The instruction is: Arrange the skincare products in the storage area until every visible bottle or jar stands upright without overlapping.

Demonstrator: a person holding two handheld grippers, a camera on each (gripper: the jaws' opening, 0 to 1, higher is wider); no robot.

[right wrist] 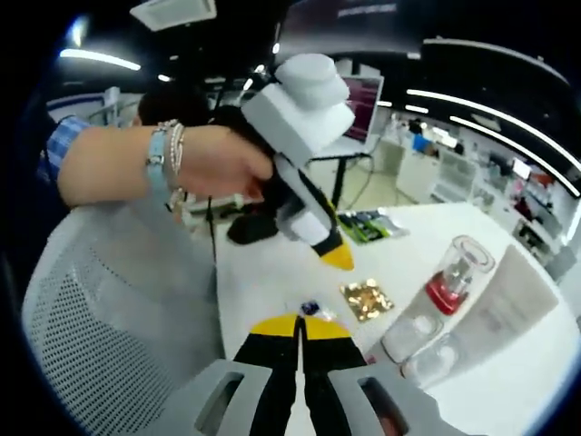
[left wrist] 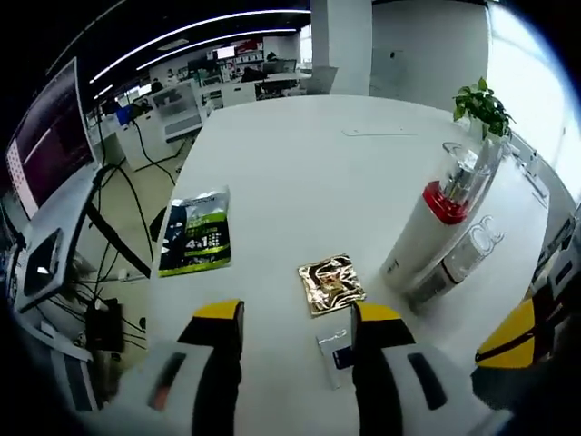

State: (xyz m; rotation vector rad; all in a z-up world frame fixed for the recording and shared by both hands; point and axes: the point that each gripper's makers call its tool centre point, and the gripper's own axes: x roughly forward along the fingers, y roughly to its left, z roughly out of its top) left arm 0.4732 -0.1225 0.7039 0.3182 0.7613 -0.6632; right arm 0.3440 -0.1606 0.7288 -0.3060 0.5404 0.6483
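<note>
A cluster of skincare items lies close together on the white table [left wrist: 300, 154]: a white tube [left wrist: 416, 243], a bottle with a red collar and clear cap [left wrist: 451, 193] and a clear jar [left wrist: 469, 250]. In the right gripper view these are the red-collared bottle [right wrist: 457, 275], the tube [right wrist: 510, 304] and the clear jar [right wrist: 434, 360]. My left gripper [left wrist: 298, 316] is open above the near table edge, short of a gold foil sachet [left wrist: 331, 283] and a small blue-printed sachet [left wrist: 337, 351]. My right gripper [right wrist: 300, 329] is shut with nothing between its jaws.
A green sachet [left wrist: 195, 234] lies left on the table and a potted plant [left wrist: 481, 104] stands at the far right. A hand holds the left gripper [right wrist: 336, 256] above the gold sachet [right wrist: 368, 298]. A grey mesh chair back [right wrist: 100, 327] is at the left.
</note>
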